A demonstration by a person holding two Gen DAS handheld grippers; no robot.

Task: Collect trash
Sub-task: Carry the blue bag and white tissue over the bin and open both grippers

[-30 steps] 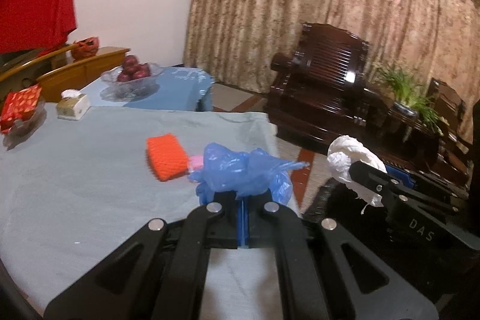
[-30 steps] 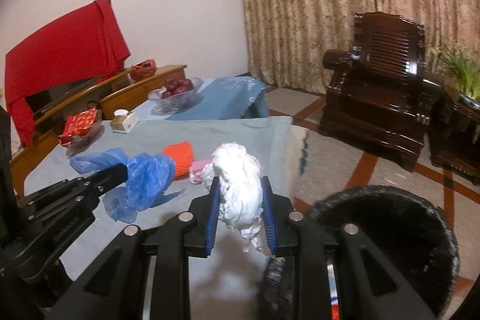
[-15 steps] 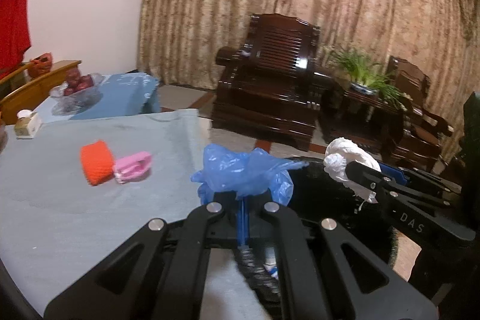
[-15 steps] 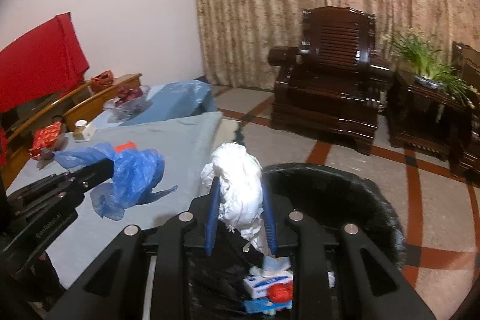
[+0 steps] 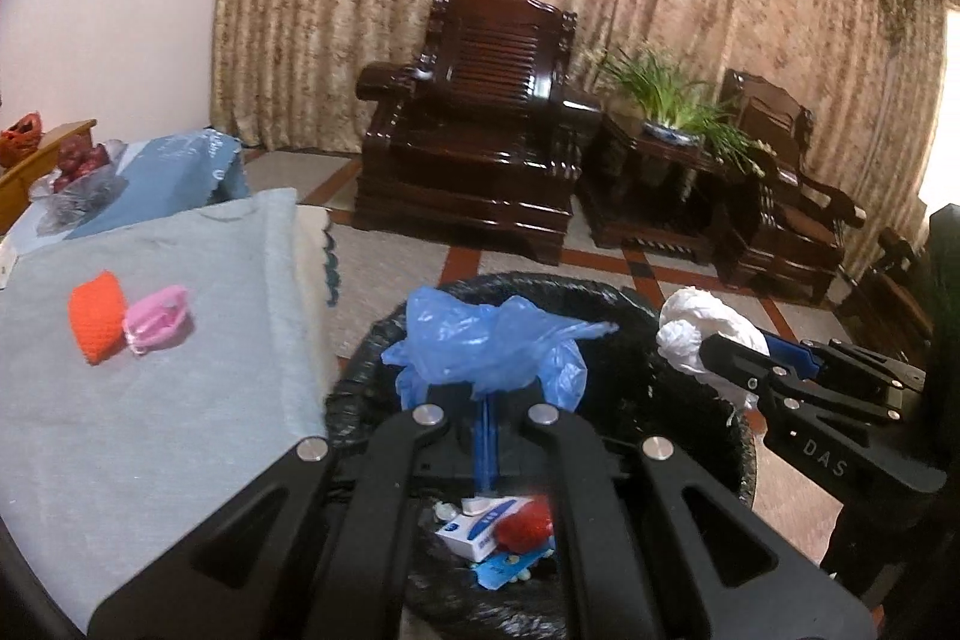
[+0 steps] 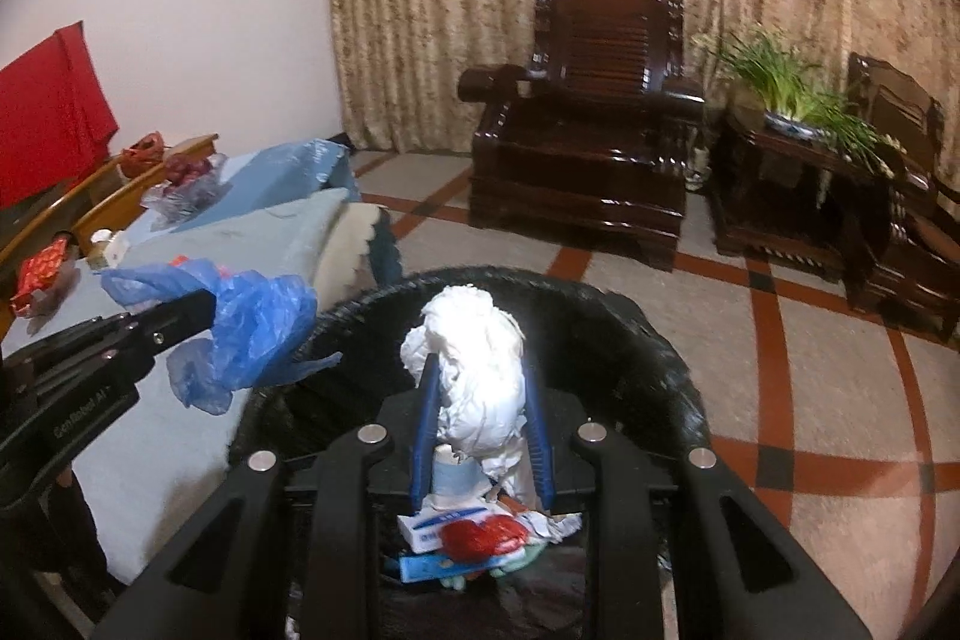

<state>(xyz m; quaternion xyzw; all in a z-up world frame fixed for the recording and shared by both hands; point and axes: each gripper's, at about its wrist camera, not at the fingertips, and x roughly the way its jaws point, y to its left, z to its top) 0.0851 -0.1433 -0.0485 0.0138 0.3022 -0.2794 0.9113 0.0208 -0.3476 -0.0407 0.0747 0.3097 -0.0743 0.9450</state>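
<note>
Low in the frame, the left claw (image 5: 487,403) is clamped tight on a crumpled blue plastic bag (image 5: 489,340), above the black trash bin (image 5: 678,376). The right claw (image 6: 480,436) pinches a wad of white paper (image 6: 474,364) over the bin's middle. On the counter (image 5: 180,388) at left lie an orange pouch (image 5: 96,316) and a pink one (image 5: 157,319).

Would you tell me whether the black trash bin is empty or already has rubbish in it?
Not empty. Inside the black trash bin lie a white box, a red wrapper and other scraps at the bottom.
</note>
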